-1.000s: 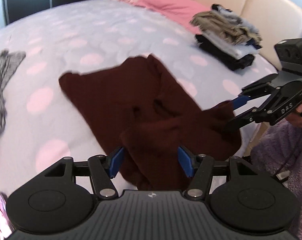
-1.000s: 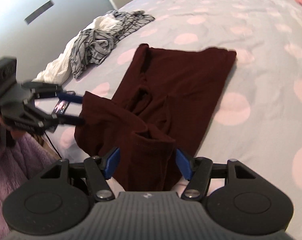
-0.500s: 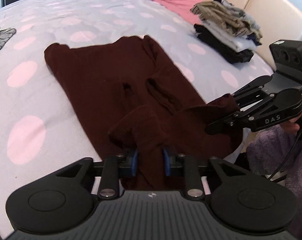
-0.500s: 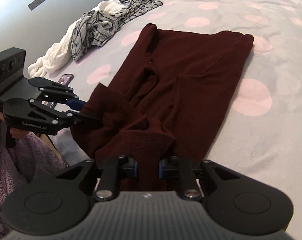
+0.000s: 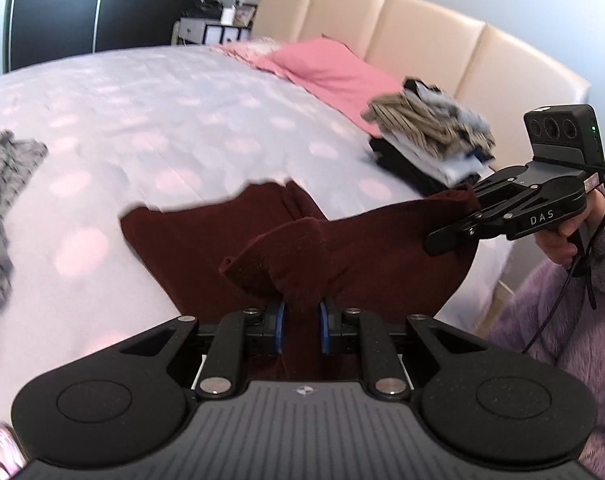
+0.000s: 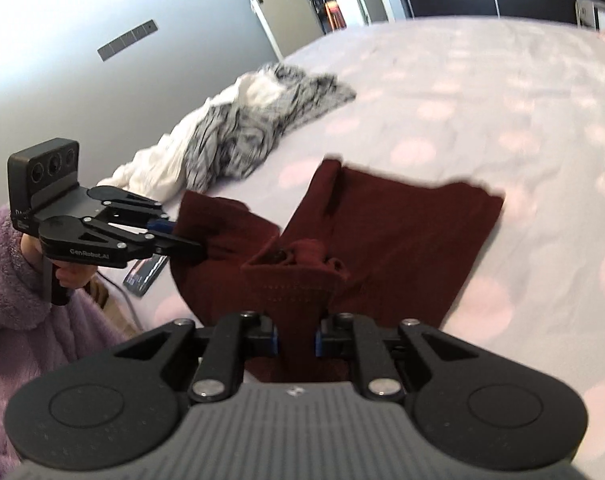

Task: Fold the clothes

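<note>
Left gripper [image 5: 301, 330] and right gripper [image 6: 295, 336], each clamped on a near corner of the dark red garment [image 5: 382, 248], hold that edge raised. The garment's far half lies flat on the dotted bedspread [image 5: 142, 120]. A stack of folded clothes [image 5: 430, 140] sits near the headboard [image 5: 422, 40]; a crumpled striped pile [image 6: 238, 136] lies opposite.

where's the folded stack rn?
Left wrist view, right side: the stack sits on the bed beside the pink pillow, below the headboard.
</note>
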### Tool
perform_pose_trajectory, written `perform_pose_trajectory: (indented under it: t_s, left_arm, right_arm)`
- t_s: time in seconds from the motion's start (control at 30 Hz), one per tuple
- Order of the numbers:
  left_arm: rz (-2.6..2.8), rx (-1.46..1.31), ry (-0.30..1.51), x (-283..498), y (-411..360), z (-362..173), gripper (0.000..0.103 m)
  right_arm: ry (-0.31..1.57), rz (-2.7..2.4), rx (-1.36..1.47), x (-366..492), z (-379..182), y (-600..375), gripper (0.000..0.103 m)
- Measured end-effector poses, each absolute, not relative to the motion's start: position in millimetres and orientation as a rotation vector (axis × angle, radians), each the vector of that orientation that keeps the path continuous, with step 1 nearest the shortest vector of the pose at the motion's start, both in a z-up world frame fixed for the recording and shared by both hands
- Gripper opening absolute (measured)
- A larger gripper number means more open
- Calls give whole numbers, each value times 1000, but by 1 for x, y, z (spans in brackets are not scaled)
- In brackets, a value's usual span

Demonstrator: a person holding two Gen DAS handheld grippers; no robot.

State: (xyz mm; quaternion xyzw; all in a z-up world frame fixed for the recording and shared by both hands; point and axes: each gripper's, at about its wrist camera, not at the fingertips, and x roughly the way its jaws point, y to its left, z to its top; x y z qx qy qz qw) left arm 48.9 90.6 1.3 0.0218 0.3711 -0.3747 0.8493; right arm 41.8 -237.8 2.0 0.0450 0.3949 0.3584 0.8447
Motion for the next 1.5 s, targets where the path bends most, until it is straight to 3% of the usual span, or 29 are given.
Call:
perform_pose_trajectory:
  t_s: [0.33, 0.6, 0.87, 1.0, 1.1, 1.2, 1.33, 1.43, 1.47, 1.5]
  left_arm:
    - [-752, 105, 789, 138, 75, 6, 13]
    - [-706, 76, 894, 213, 72, -52, 13]
    - [-712, 38, 943, 236, 70, -91, 13]
    - [-704, 32, 945, 237, 73, -92, 14]
    - [-678, -8, 933, 235, 73, -89, 16]
    - [-635, -15, 934, 232, 71, -81, 21]
    - [-580, -21, 954, 232, 68, -69, 49]
    - [-530, -40, 965, 239, 65, -72, 47]
    - [-516, -56, 971, 242, 64, -74, 41]
    - [-514, -90, 974, 245, 65, -75, 34]
  right_arm:
    - [841, 728, 69, 148, 11, -233, 17]
    - [953, 685, 102, 239, -49, -222, 16]
    - [1020, 610, 152, 272, -102, -229, 17]
    - [1017, 587, 180, 273, -110, -231, 23]
    - [1021, 555, 196, 272, -104, -232, 34]
    - [1022, 529, 206, 267, -95, -234, 52]
    - [1025, 493, 233, 260, -87, -239, 53]
    - [1026, 468, 254, 258, -84, -241, 49]
    - [1028, 463, 265, 258, -84, -242, 43]
    - [1027, 460, 279, 259, -84, -242, 31]
